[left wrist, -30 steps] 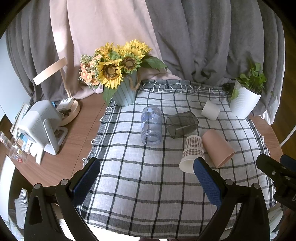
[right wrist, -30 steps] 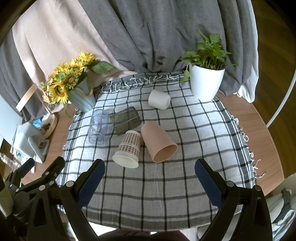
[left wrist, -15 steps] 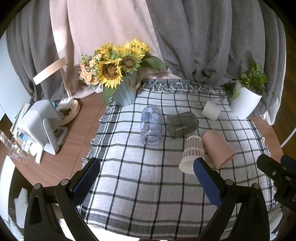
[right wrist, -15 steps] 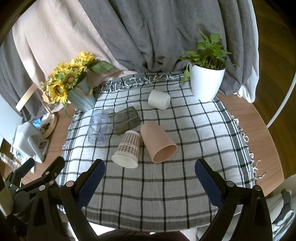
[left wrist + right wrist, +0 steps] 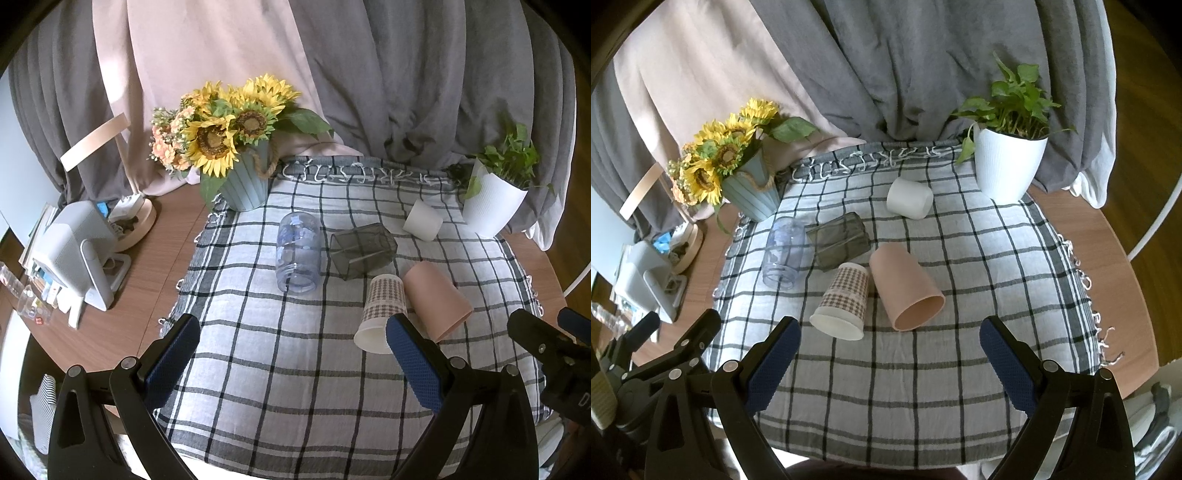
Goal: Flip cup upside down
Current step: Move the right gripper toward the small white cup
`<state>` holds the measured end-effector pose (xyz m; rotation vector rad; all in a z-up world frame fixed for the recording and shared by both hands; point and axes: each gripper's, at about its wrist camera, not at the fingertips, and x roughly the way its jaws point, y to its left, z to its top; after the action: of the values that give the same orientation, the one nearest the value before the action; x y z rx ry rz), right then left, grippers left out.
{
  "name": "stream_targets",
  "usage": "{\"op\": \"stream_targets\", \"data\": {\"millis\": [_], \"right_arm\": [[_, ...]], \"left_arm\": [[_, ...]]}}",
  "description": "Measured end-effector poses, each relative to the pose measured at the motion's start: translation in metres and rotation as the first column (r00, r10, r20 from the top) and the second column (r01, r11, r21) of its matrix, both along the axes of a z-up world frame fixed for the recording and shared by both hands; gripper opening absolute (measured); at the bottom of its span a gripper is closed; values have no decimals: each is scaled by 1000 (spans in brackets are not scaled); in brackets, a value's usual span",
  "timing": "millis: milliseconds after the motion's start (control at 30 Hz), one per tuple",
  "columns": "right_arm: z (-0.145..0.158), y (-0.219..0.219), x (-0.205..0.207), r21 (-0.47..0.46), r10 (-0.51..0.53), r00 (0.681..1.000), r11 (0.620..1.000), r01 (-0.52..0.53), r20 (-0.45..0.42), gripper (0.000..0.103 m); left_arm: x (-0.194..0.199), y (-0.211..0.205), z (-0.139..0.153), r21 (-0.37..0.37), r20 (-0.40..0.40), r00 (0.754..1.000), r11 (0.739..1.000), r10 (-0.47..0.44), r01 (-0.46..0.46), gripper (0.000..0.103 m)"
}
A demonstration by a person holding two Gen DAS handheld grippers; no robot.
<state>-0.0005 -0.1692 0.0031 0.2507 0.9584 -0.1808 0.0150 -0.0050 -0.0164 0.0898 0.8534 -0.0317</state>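
Lying on their sides across the checked cloth (image 5: 923, 362) are five empty vessels. A clear bluish jar (image 5: 298, 254) points its open mouth toward the near edge, and just beside it on the right a smoky grey faceted cup (image 5: 364, 249) also lies tipped over. A small white cup (image 5: 909, 198) rests alone farther back, near the white planter (image 5: 1008, 166) that holds a leafy green plant. At the back left corner of the cloth a ribbed blue-green pot (image 5: 245, 182) stands upright, filled with sunflowers and small peach blossoms.

Closest to the near edge, a paper cup (image 5: 844, 301) with a brown checked pattern and a white rim lies with its mouth facing forward. Touching its side is a plain pink cup (image 5: 905, 286), also on its side, with its open mouth turned to the front right and its inside bare. None of the cups stands mouth down.

Both tools hang above the near edge of the cloth, apart from every cup. The left claw (image 5: 291, 358) is spread wide with nothing between its blue pads, and the right claw (image 5: 888, 363) is likewise spread wide and holds nothing. To the left, on the bare wooden tabletop (image 5: 147, 280), sits a white device (image 5: 79, 251) beside a round lamp base.
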Motion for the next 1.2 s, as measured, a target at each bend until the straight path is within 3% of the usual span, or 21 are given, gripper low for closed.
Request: {"op": "stream_targets", "data": {"millis": [333, 667, 867, 1033, 1200], "right_arm": [[-12, -13, 24, 17, 55, 997, 998, -54, -45, 98], [-16, -37, 84, -25, 161, 978, 986, -166, -129, 98], [-26, -52, 133, -51, 253, 940, 961, -271, -231, 98], [-36, -60, 172, -111, 317, 895, 924, -366, -313, 98], [-53, -61, 209, -121, 393, 826, 872, -474, -404, 98]], "left_arm": [[25, -15, -7, 17, -67, 995, 997, 75, -74, 103], [63, -37, -20, -33, -161, 966, 977, 202, -210, 103], [88, -43, -28, -42, -164, 924, 934, 344, -355, 103], [113, -54, -42, 0, -201, 888, 906, 414, -423, 103], [135, -63, -55, 34, -239, 854, 883, 461, -467, 103]]}}
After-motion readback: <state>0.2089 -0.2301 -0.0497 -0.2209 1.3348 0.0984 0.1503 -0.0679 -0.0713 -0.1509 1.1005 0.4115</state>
